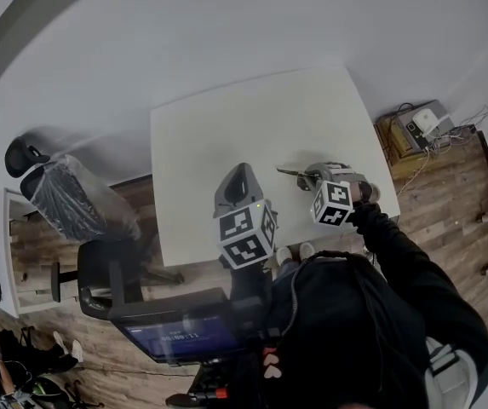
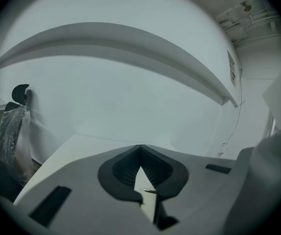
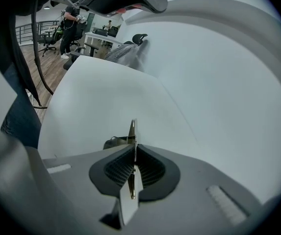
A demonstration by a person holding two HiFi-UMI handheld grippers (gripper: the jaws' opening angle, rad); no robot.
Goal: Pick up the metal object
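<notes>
A thin, flat metal object [image 1: 289, 174] sticks out leftward from my right gripper [image 1: 313, 177], which is shut on it near the white table's [image 1: 226, 126] right front part. In the right gripper view the metal object [image 3: 132, 130] stands edge-on between the pressed pads [image 3: 123, 168] and pokes past the tips of the right gripper [image 3: 134, 150]. It hangs above the table [image 3: 106, 102] and casts a small shadow there. My left gripper [image 1: 244, 170] hovers over the table's front middle. In its own view the left gripper [image 2: 140, 148] is shut with its tips touching and nothing held.
A plastic-wrapped office chair [image 1: 73, 198] stands left of the table. A box with devices and cables [image 1: 418, 130] sits on the wooden floor at the right. A dark screen [image 1: 175, 335] is close below me. Desks and people [image 3: 71, 18] are far off.
</notes>
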